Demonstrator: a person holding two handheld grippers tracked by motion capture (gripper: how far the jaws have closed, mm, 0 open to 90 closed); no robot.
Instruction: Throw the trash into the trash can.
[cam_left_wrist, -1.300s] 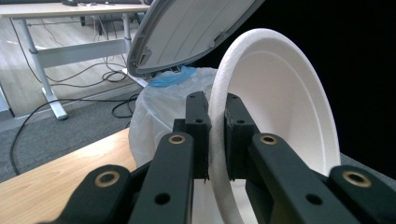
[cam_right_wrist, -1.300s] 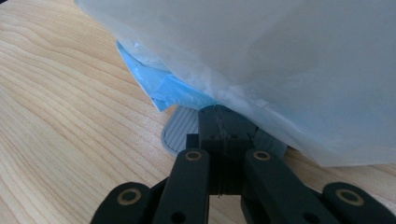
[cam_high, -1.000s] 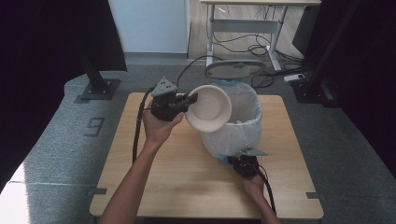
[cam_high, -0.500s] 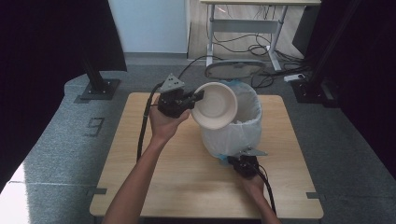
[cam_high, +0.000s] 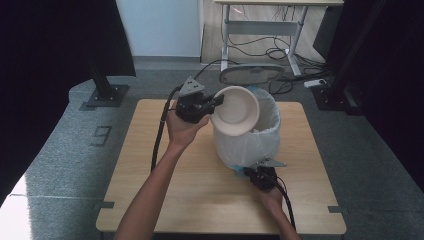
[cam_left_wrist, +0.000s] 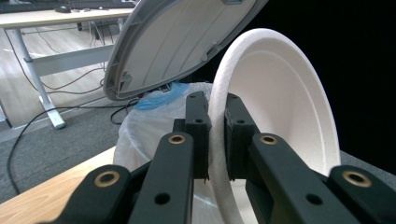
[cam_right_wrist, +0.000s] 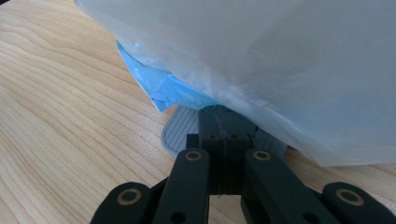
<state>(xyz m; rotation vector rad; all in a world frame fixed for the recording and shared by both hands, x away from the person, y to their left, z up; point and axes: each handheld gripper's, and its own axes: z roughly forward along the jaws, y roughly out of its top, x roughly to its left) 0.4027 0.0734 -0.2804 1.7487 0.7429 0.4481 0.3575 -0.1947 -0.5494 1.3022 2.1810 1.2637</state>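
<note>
Currently: left gripper (cam_high: 214, 103) fingers (cam_left_wrist: 198, 133) are clamping the foam bowl (cam_high: 236, 110) rim over the bin (cam_high: 247, 142) mouth; right gripper (cam_high: 261, 176) fingers, clenched, are pressing the bin's pedal (cam_right_wrist: 180, 128). Advice: keep pedal down, release bowl centred.

The foam bowl (cam_left_wrist: 280, 116) looks matt and finely grainy, the bin liner (cam_right_wrist: 261, 56) thin translucent plastic, the lid (cam_left_wrist: 187, 42) smooth grey plastic, the table (cam_right_wrist: 60, 116) grained wood.

Bin (cam_high: 250, 142): on the surface (cam_high: 150, 190), toward its far right.
Plate (cam_high: 236, 111): at the bin's left rim.
Pedal (cam_right_wrist: 180, 130): at the bin's near foot.
</note>
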